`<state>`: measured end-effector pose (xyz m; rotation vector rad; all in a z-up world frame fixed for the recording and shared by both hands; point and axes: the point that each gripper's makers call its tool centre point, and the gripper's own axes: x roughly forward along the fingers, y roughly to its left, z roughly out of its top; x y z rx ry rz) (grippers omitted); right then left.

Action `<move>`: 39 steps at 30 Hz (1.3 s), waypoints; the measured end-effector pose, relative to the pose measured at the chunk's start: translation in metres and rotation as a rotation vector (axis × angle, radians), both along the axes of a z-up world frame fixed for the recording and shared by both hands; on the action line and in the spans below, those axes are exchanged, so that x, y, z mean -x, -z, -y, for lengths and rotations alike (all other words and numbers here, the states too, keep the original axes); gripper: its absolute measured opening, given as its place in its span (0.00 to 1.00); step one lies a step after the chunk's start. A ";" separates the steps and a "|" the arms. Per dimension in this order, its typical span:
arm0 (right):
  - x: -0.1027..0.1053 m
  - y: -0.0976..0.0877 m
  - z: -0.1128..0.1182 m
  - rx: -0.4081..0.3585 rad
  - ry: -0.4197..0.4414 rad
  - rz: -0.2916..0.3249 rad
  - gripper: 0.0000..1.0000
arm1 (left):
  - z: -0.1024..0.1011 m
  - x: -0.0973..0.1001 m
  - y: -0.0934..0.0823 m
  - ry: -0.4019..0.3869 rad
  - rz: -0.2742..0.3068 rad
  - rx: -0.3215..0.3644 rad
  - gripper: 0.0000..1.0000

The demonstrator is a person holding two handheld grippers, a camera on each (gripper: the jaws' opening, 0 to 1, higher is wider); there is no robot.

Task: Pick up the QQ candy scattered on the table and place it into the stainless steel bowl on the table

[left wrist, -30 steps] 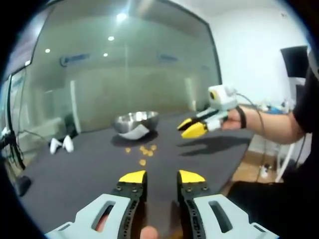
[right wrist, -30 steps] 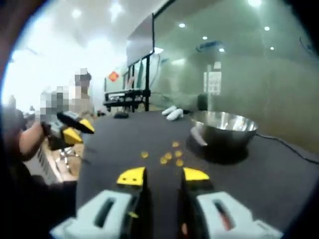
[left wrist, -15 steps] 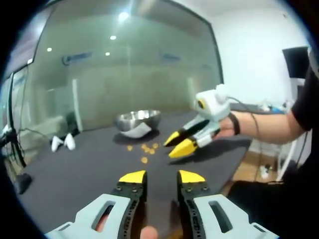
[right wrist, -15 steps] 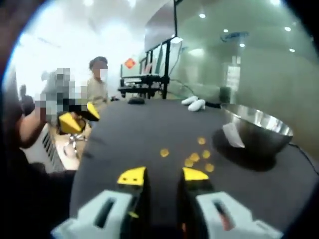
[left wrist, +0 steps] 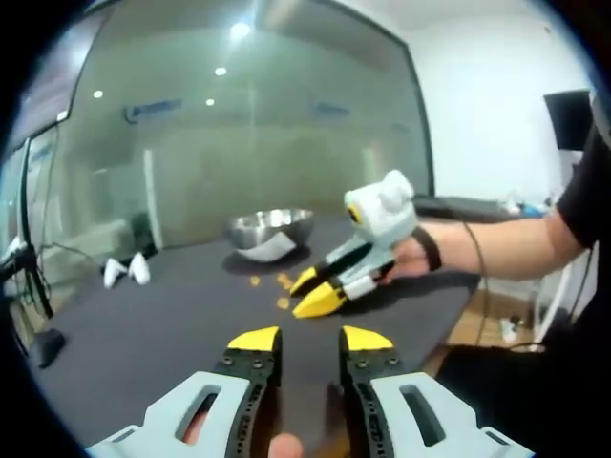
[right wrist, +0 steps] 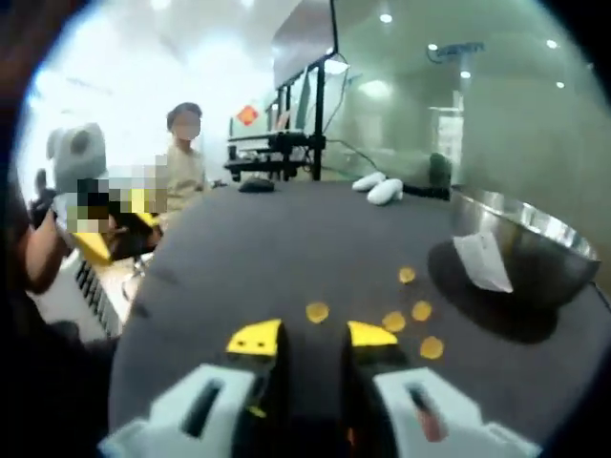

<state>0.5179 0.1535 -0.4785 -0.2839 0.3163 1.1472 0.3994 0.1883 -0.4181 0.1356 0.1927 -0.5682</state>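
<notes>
Five QQ candies (right wrist: 394, 321) lie on the dark table (right wrist: 239, 258) in my right gripper view, in a loose group just beside the stainless steel bowl (right wrist: 530, 250). The nearest one (right wrist: 317, 311) sits a little ahead of my right gripper (right wrist: 312, 335), just above the gap between its yellow tips. These tips stand apart with nothing between them. The left gripper (left wrist: 310, 339) has also its tips spread and empty, and it hangs well back over the near part of the table.

In the left gripper view I see the right gripper (left wrist: 311, 290) leaning down toward the candies (left wrist: 283, 302), with the bowl (left wrist: 270, 227) behind them. Its tips look parted there too, but only slightly.

I judge that the step in hand is the first pick, with the right gripper. To do it well, I would bring the nearest candy to the middle of the gap, lower the tips until they touch the table on both sides of it, and only then press them together. The candy is small and flat, so a closing from too high could push it away or miss it. A label or paper (right wrist: 482, 262) shows on the bowl's side; I would lift over the rim and not touch it.
</notes>
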 end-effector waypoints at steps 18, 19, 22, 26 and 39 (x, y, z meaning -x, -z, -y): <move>-0.010 0.002 -0.014 -0.011 0.002 -0.003 0.10 | -0.003 -0.001 0.000 -0.012 -0.005 -0.011 0.25; -0.009 0.001 -0.015 -0.008 0.000 0.001 0.10 | -0.002 -0.001 0.000 -0.011 -0.004 -0.011 0.25; -0.008 0.001 -0.014 -0.013 0.000 -0.001 0.10 | -0.001 -0.001 0.000 -0.010 -0.005 -0.012 0.25; -0.010 0.002 -0.014 -0.026 0.002 -0.008 0.09 | 0.002 -0.001 0.000 -0.006 -0.006 -0.014 0.25; -0.003 -0.014 -0.010 -0.062 0.014 -0.003 0.09 | 0.002 0.000 0.001 -0.011 -0.006 -0.008 0.25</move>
